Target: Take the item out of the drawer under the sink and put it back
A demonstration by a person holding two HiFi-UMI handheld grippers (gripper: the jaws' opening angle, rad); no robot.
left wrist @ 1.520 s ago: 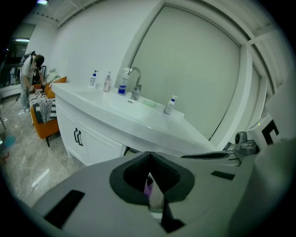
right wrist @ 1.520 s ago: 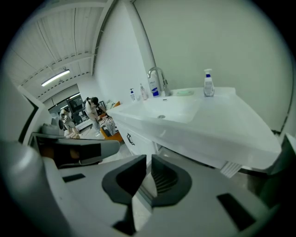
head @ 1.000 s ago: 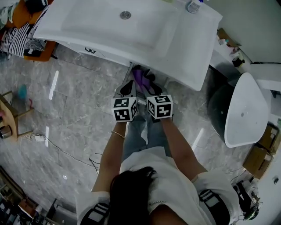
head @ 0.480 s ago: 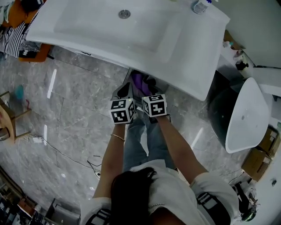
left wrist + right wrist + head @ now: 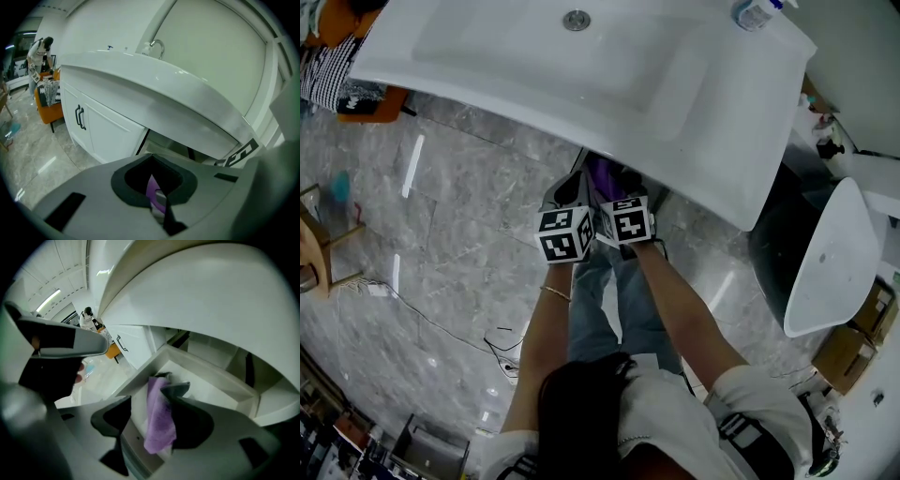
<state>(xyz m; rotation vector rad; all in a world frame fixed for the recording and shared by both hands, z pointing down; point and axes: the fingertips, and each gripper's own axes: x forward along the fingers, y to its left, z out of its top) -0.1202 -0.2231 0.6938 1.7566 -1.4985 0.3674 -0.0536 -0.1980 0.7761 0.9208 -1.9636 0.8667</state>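
Note:
The drawer under the white sink stands pulled out. A purple cloth hangs over it, draped against one finger of my right gripper. That gripper's jaws have just been opening and now stand wide apart, and the other pad is clear of the cloth. In the head view the cloth shows just ahead of both marker cubes. My left gripper is shut with nothing in it. A sliver of the cloth shows past its jaws. It sits beside the right gripper, to its left.
A white cabinet door with a black handle is left of the drawer. A toilet and cardboard boxes stand to the right. A bottle sits on the sink's corner. A cable lies on the marble floor.
Both grippers have sunk toward the open drawer and drawn closer together. The purple cloth has gone down with the right gripper.

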